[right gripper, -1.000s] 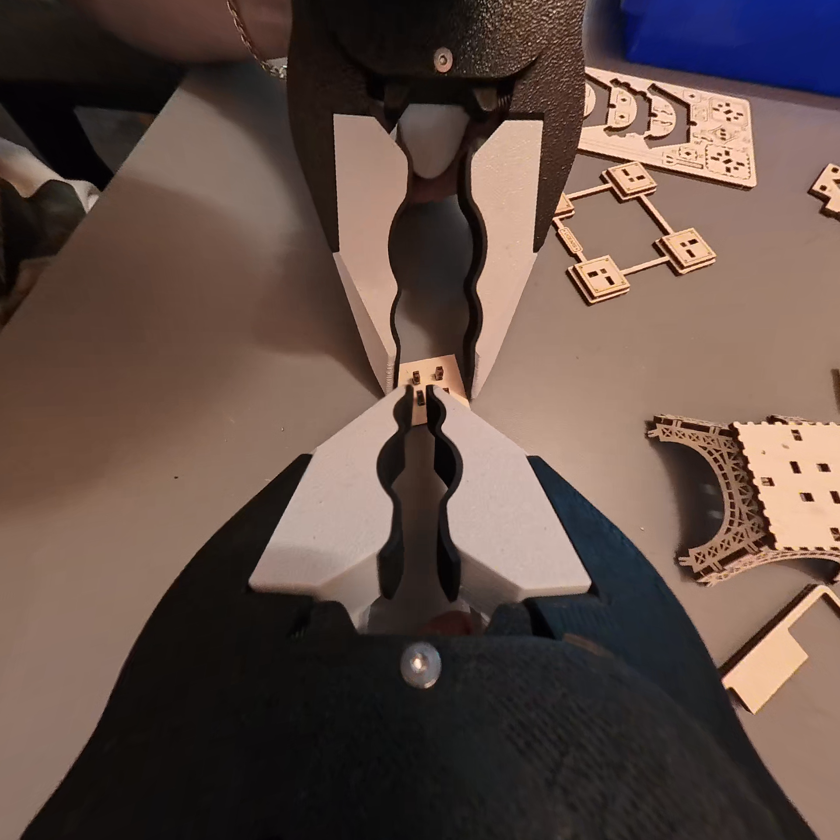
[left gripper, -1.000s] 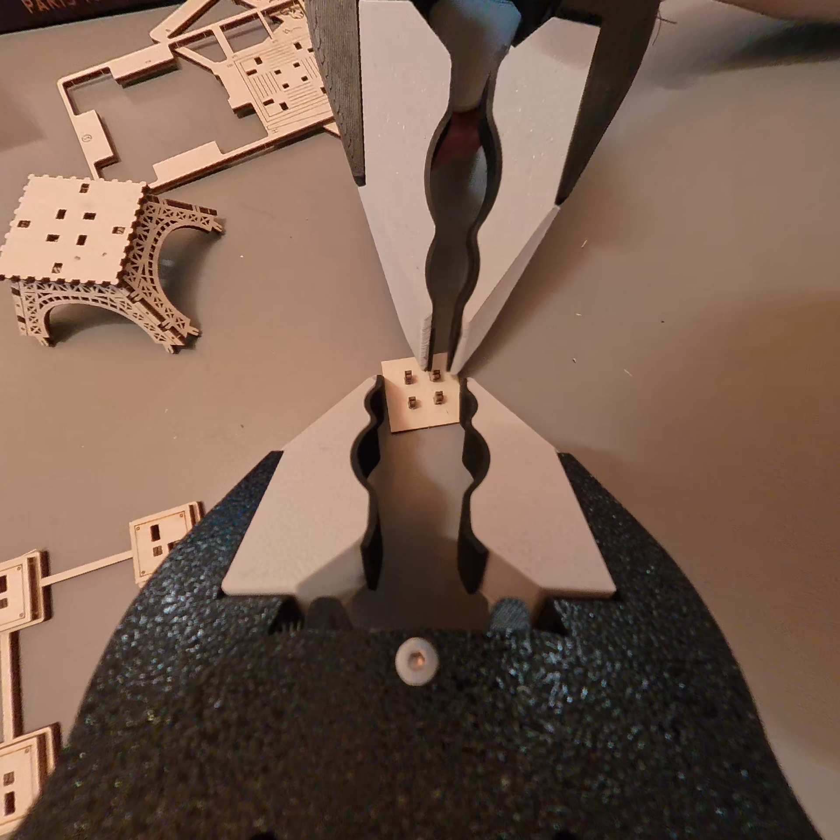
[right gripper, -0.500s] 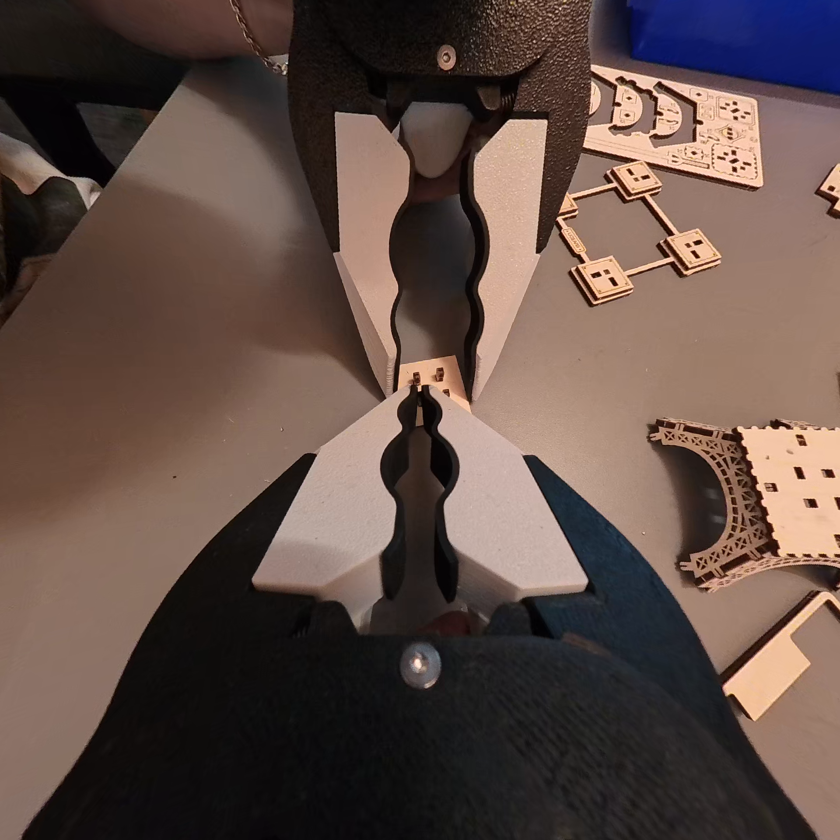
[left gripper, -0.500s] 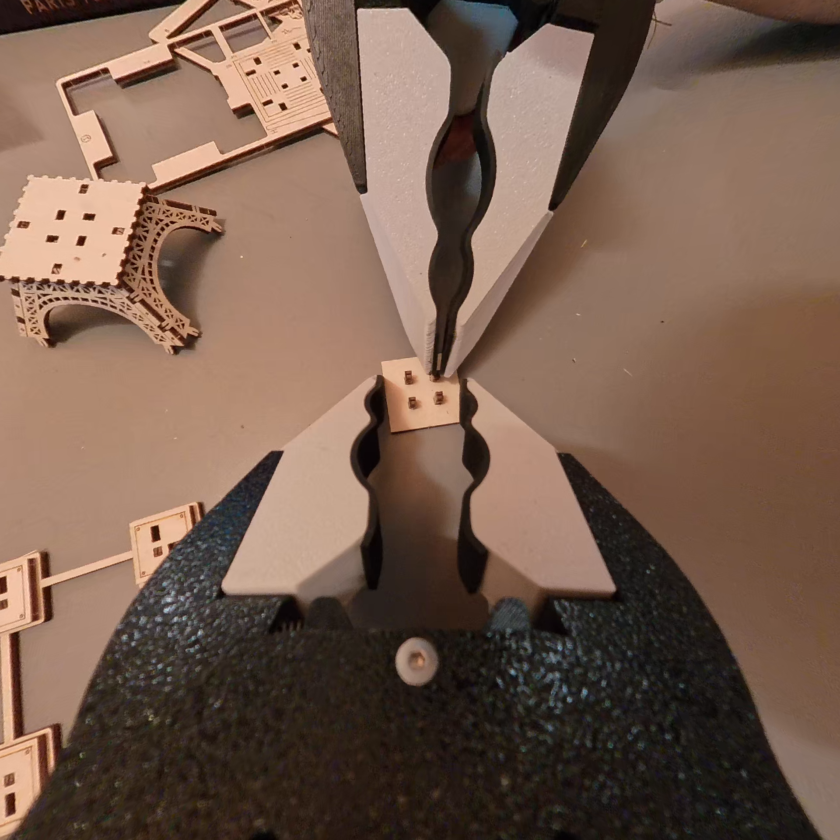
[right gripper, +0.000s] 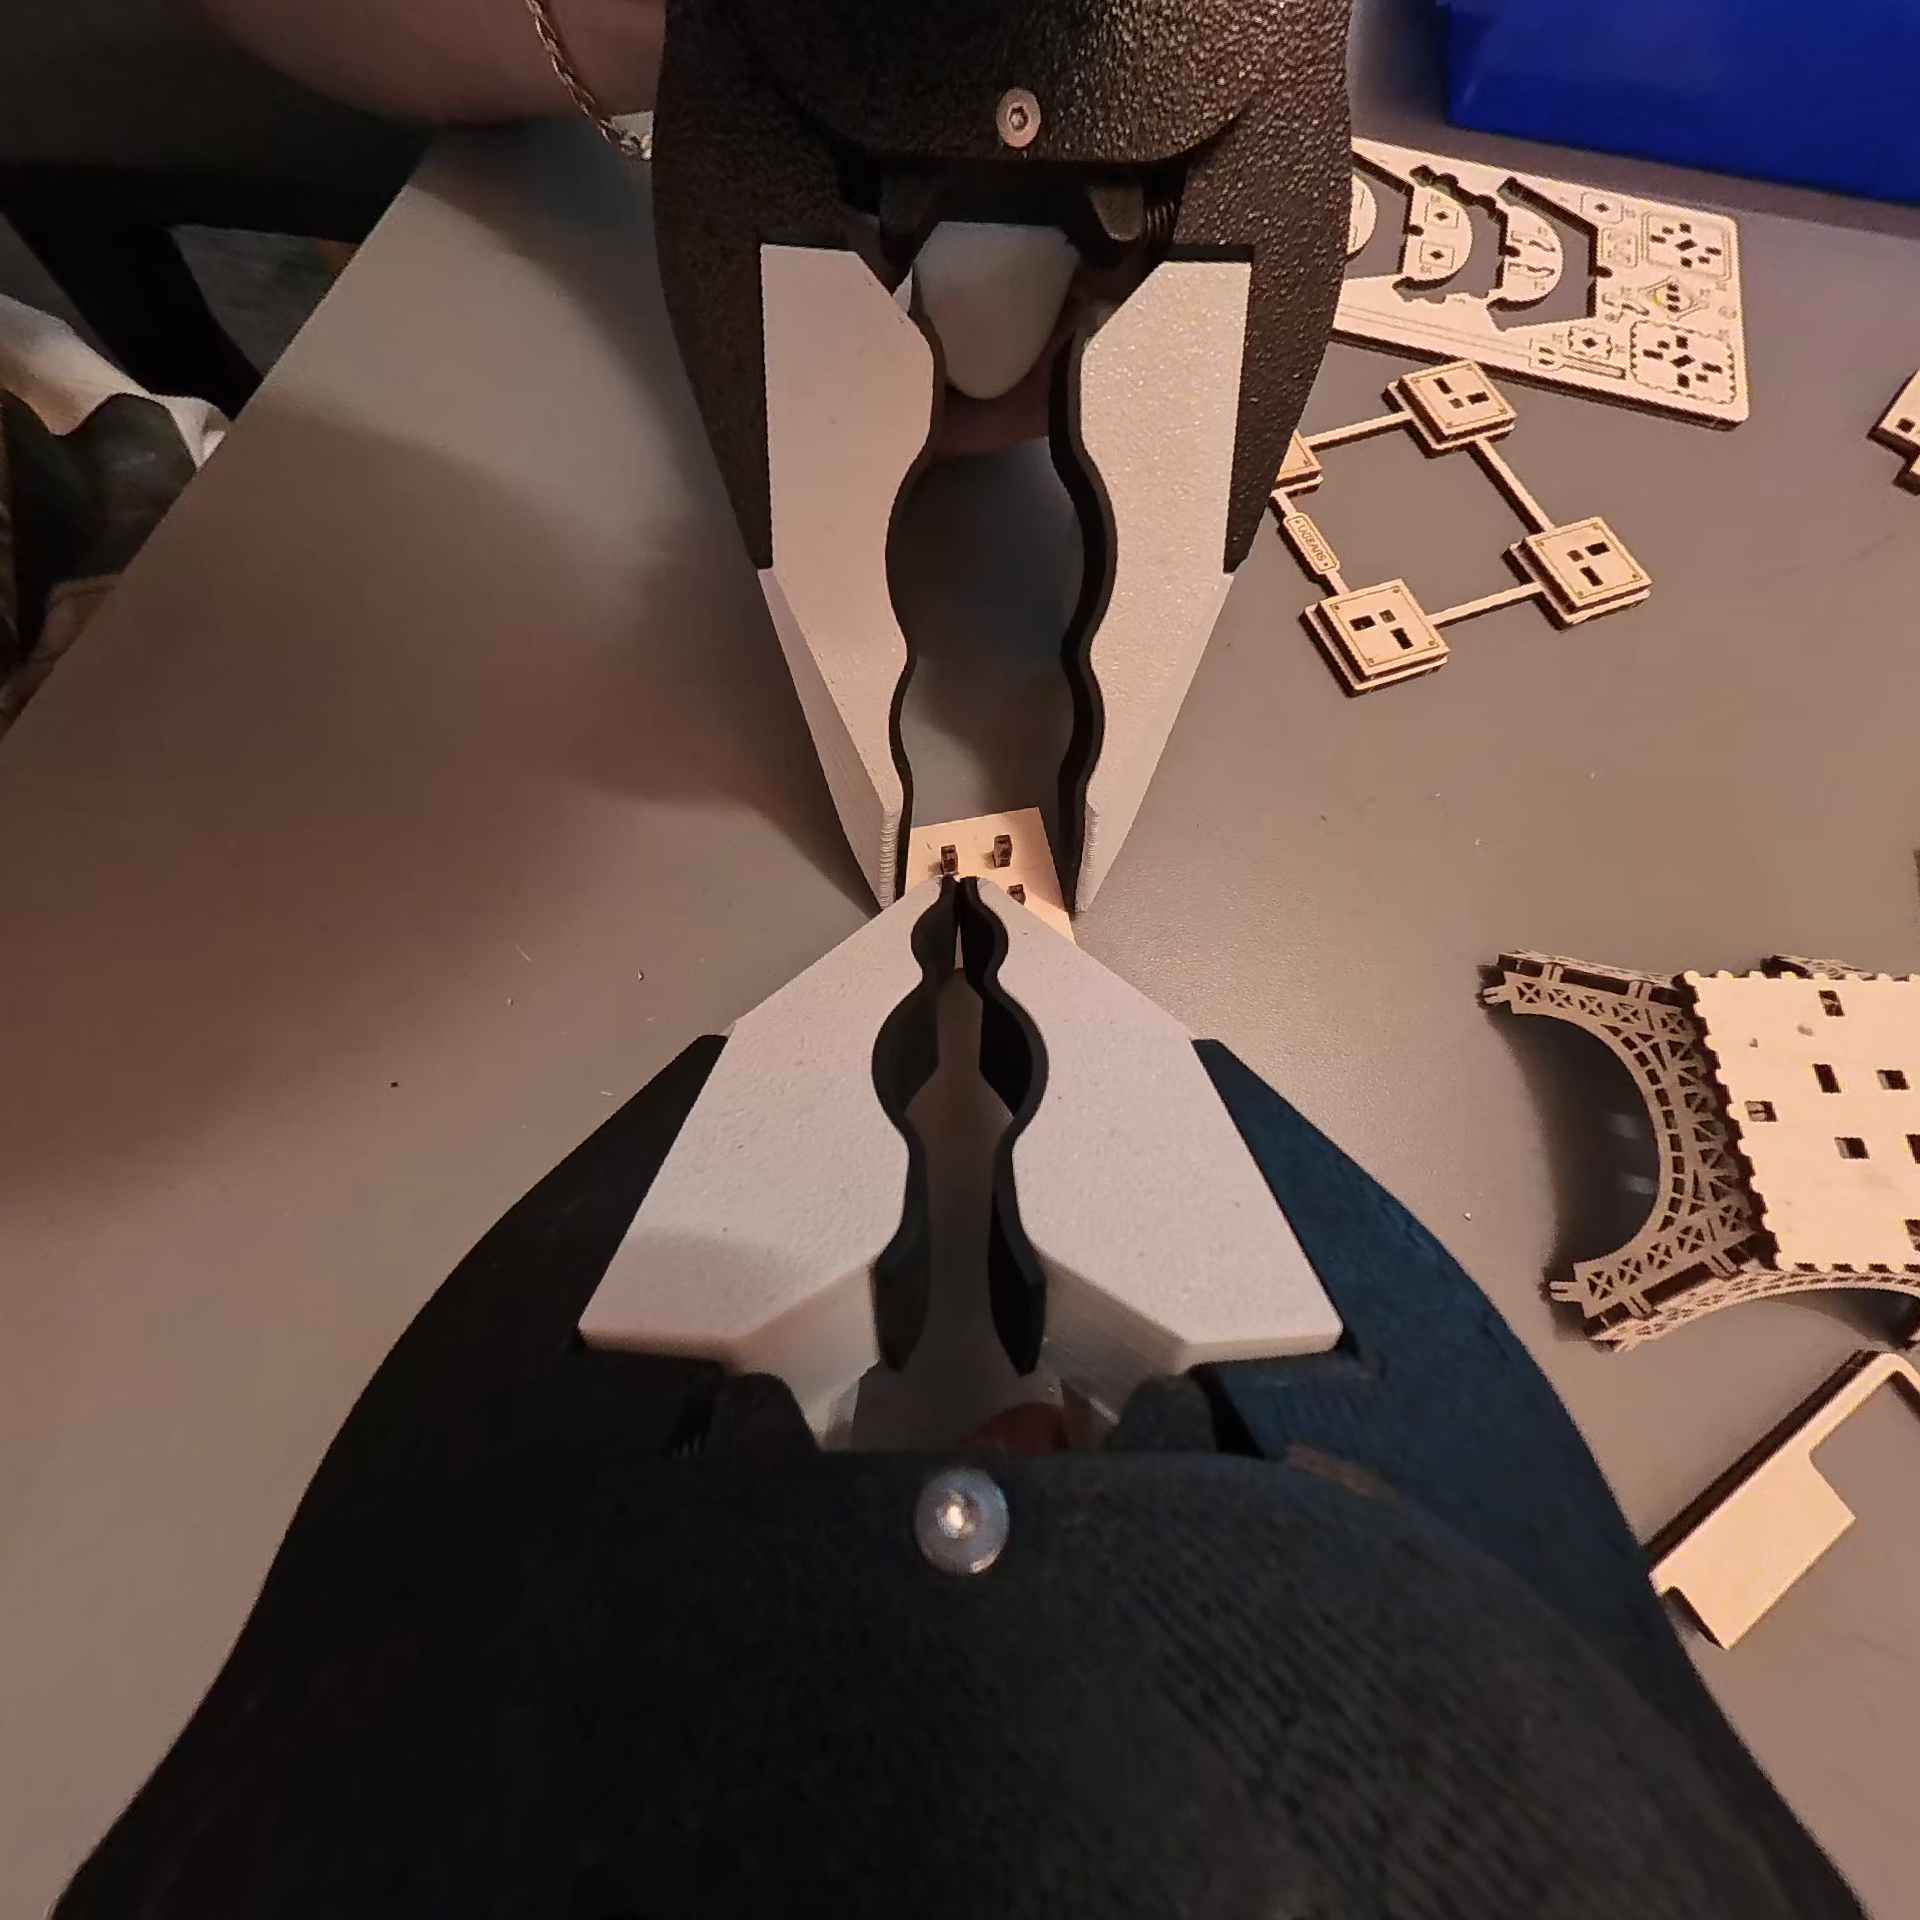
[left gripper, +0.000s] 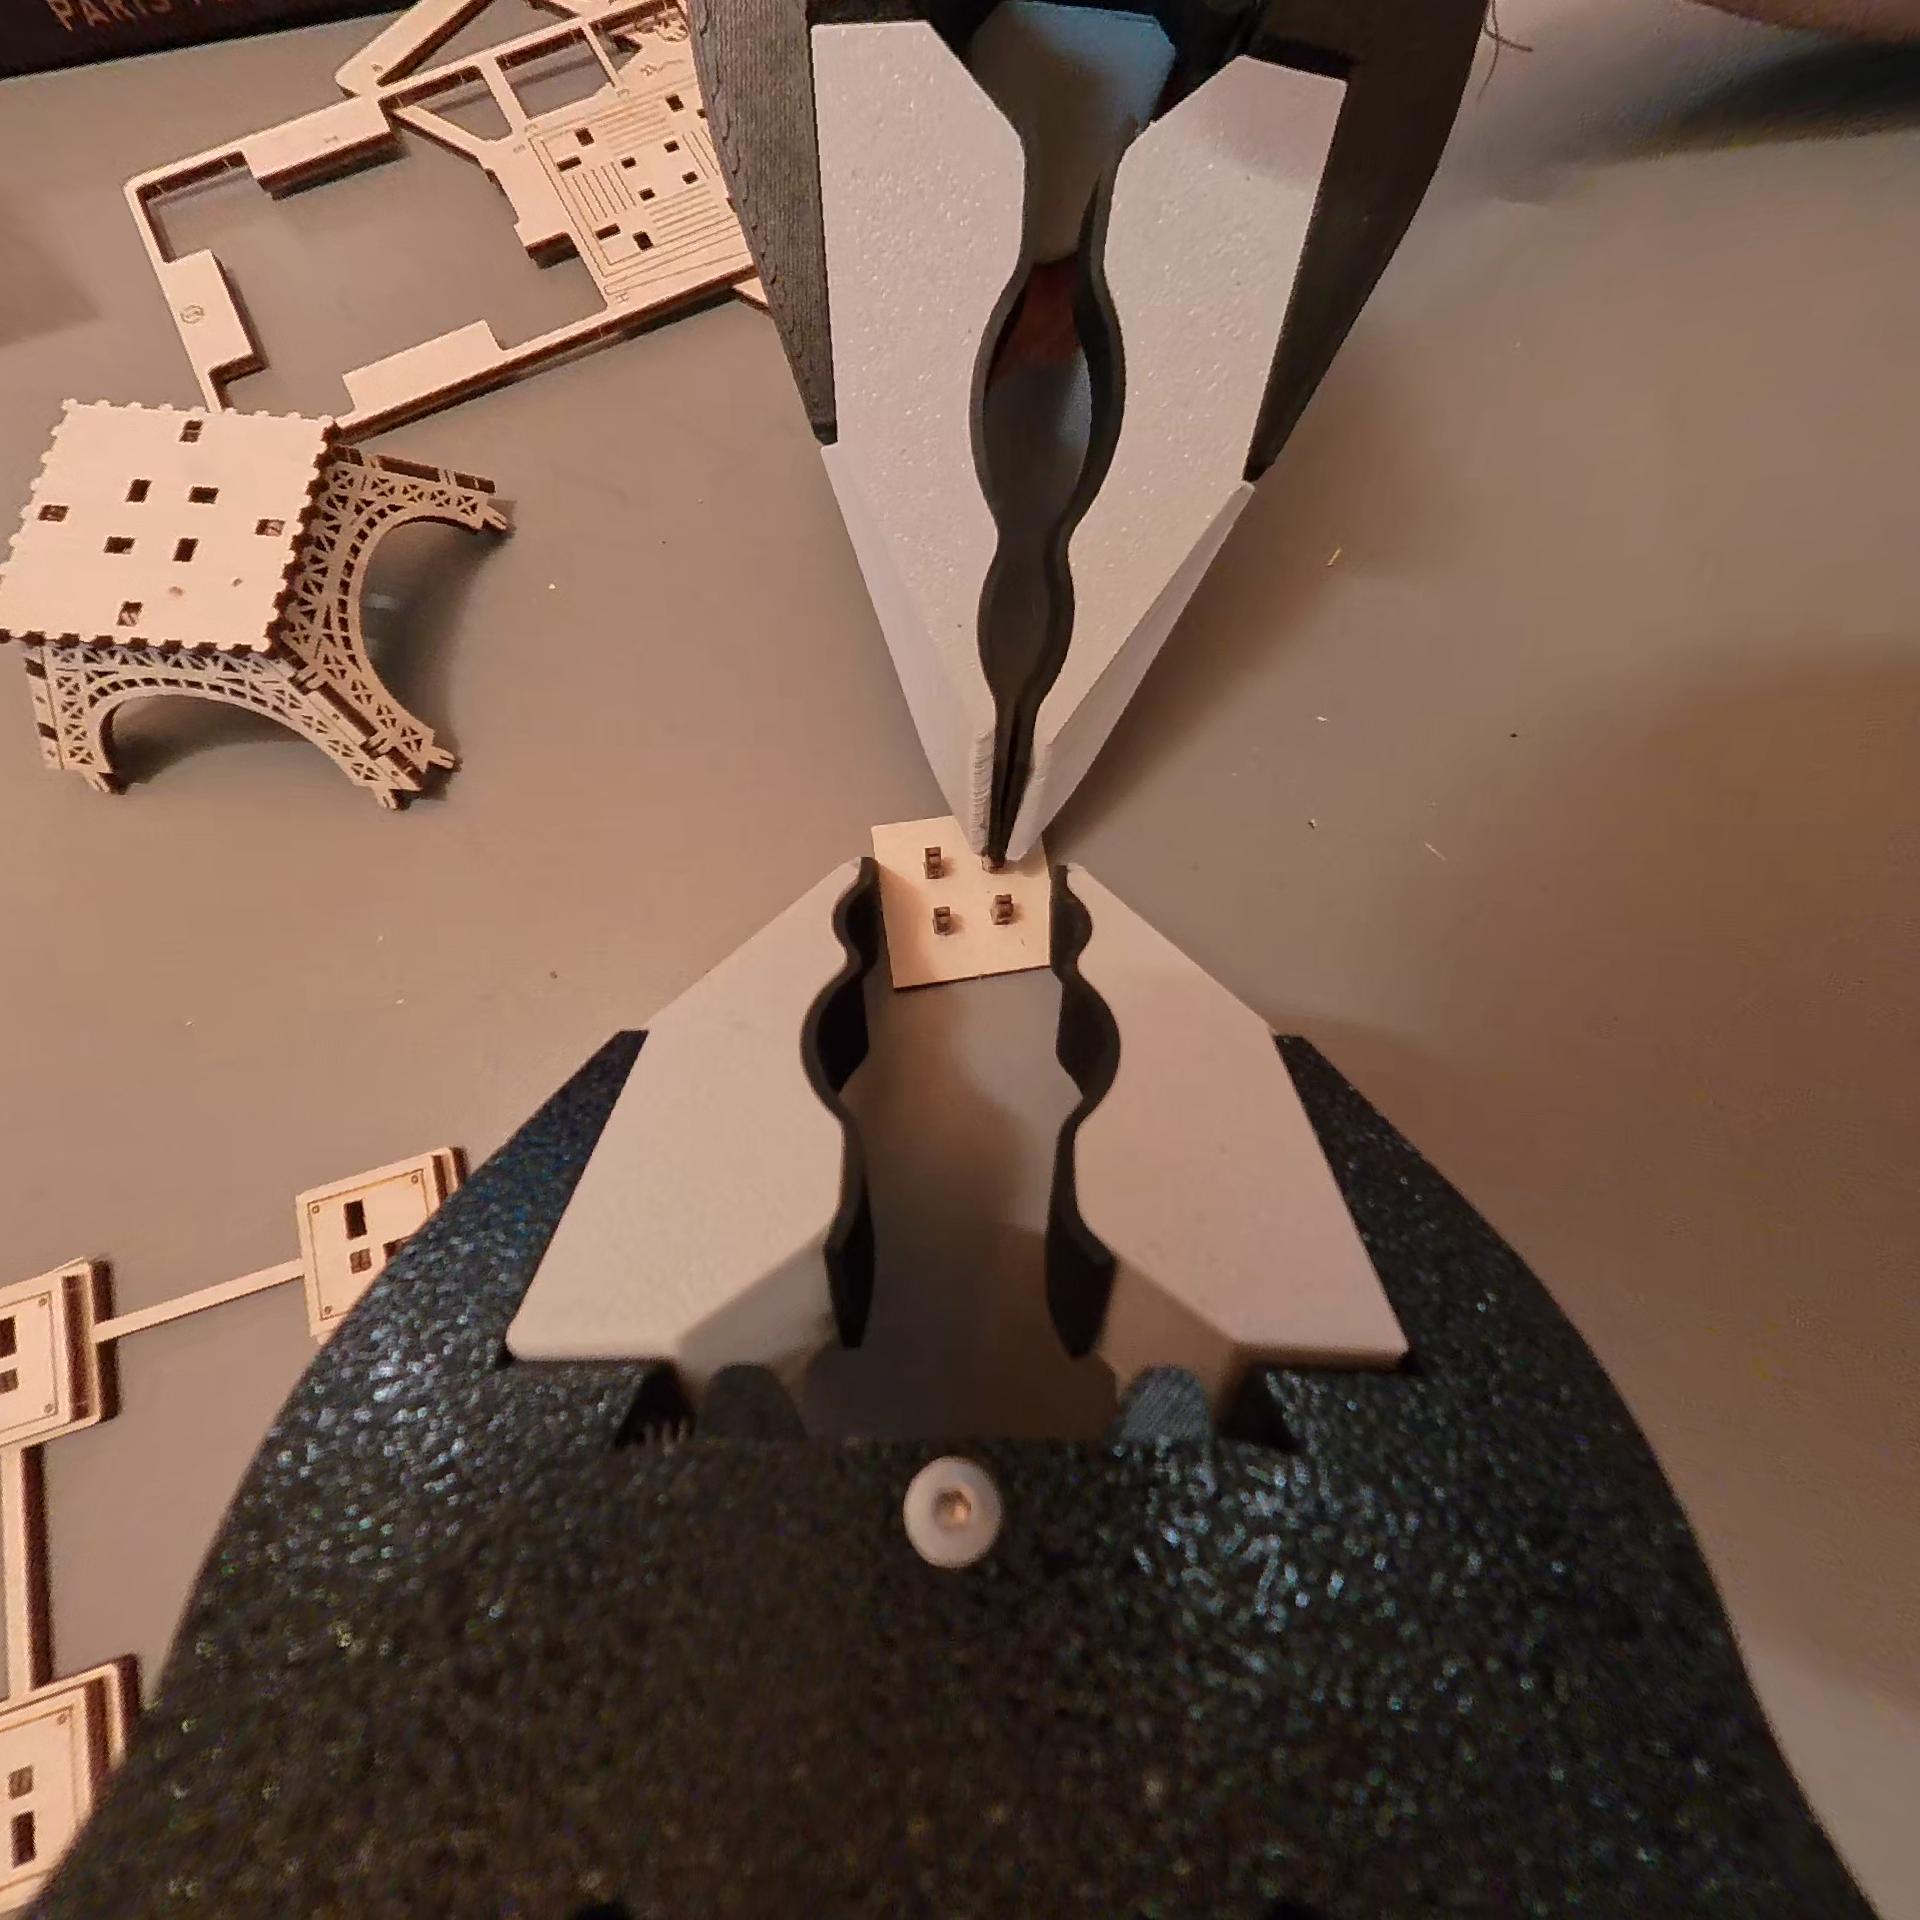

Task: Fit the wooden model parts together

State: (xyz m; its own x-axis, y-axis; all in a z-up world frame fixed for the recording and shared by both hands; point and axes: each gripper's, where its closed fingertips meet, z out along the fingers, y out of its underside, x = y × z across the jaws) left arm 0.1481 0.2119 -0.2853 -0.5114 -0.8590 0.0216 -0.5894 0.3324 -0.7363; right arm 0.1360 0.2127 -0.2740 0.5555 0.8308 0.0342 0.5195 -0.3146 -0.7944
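Note:
A small square wooden plate [left gripper: 966, 951] with several tiny pegs standing in it is gripped by its two side edges between the tips of my left gripper [left gripper: 961, 883], just above the grey table. My right gripper [left gripper: 1000, 831] comes in from the opposite side, with its tips shut on the far right peg [left gripper: 992, 860]. In the right wrist view my right gripper [right gripper: 958, 888] points at the plate [right gripper: 987, 836], which the left gripper [right gripper: 982, 883] holds from the far side.
An arched lattice tower base [left gripper: 177, 540] stands at the left, and on the right in the right wrist view [right gripper: 1818, 1143]. Punched wooden sheets [left gripper: 582, 177] [right gripper: 1558, 281], a frame of small squares [right gripper: 1455, 530], an offcut [right gripper: 1766, 1507] and a blue box [right gripper: 1714, 62] lie around. My two grippers' fingertips are within a few centimetres of each other.
My right gripper's tips were slightly apart around the peg and have closed on it. The left gripper and the plate have not moved.

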